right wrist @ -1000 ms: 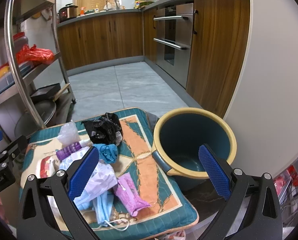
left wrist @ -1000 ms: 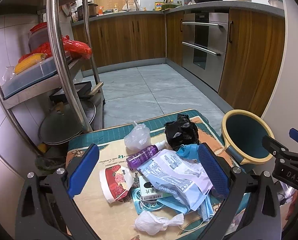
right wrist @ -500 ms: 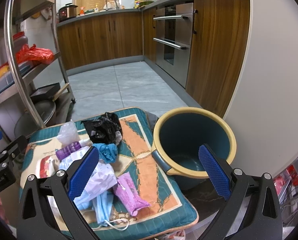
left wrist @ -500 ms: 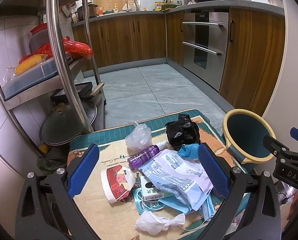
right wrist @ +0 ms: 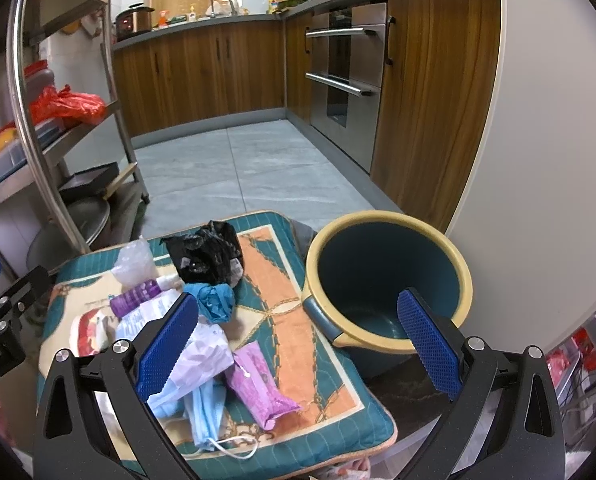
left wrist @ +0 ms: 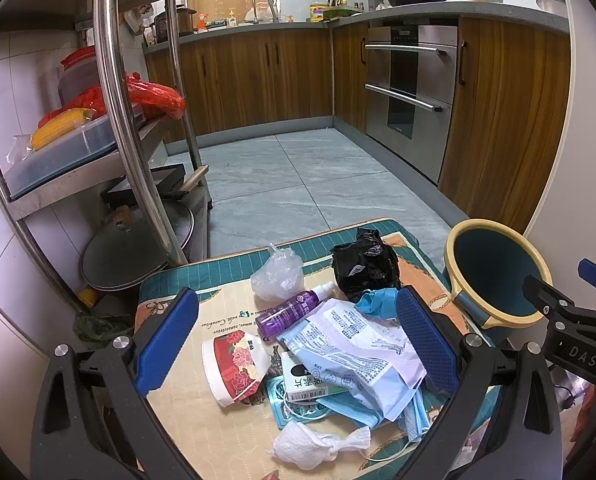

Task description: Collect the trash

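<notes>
Trash lies piled on a patterned cushion (left wrist: pixel 218 316): a black bag (left wrist: pixel 364 264), a clear plastic bag (left wrist: pixel 278 276), a purple spray bottle (left wrist: pixel 292 310), a blue-white wrapper (left wrist: pixel 354 356), a red floral paper cup (left wrist: pixel 234 364), a white tissue (left wrist: pixel 314 446) and a blue mask (right wrist: pixel 204 408). A pink packet (right wrist: pixel 258 384) lies near the cushion's front. A teal bin with a yellow rim (right wrist: pixel 386 280) stands right of the cushion. My left gripper (left wrist: pixel 294 340) is open above the pile. My right gripper (right wrist: pixel 298 340) is open and empty, between cushion and bin.
A steel rack (left wrist: pixel 118 100) with pans and red bags stands at the left. Wooden cabinets and an oven (left wrist: pixel 410 88) line the far side and right. A white wall (right wrist: pixel 546 160) rises just right of the bin. Grey tiled floor (left wrist: pixel 298 184) lies beyond the cushion.
The left gripper has crept slightly; the pile sits a little further right in its view. The right gripper has barely moved. Both stay open and empty.
</notes>
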Demonstrator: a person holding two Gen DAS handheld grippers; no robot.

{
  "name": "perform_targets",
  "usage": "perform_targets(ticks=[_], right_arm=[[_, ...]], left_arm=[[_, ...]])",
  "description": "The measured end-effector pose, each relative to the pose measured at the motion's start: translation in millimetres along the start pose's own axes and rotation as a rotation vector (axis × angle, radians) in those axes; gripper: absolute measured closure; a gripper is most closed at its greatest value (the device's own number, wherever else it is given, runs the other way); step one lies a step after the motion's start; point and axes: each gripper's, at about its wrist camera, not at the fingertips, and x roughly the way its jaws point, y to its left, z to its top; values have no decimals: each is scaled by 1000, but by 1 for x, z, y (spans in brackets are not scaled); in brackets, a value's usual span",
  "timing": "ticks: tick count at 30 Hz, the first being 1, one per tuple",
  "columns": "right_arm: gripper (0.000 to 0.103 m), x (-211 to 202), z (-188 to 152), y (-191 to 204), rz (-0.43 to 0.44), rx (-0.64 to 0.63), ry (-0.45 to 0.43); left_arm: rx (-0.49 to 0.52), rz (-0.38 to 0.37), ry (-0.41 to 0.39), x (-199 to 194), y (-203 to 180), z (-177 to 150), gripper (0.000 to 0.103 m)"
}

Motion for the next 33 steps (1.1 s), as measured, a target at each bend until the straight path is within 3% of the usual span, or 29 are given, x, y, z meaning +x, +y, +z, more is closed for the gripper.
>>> perform_targets(ticks=[17, 26, 33], right_arm=[[4, 3, -2, 1, 2, 1, 14], [4, 12, 2, 10, 43, -4, 53], [4, 29, 33, 14, 98, -14, 65]], left_arm=[[-5, -5, 5, 0, 0, 0, 5], [-63, -31, -9, 5, 9, 8, 6], [-13, 35, -18, 32, 33, 34, 6]])
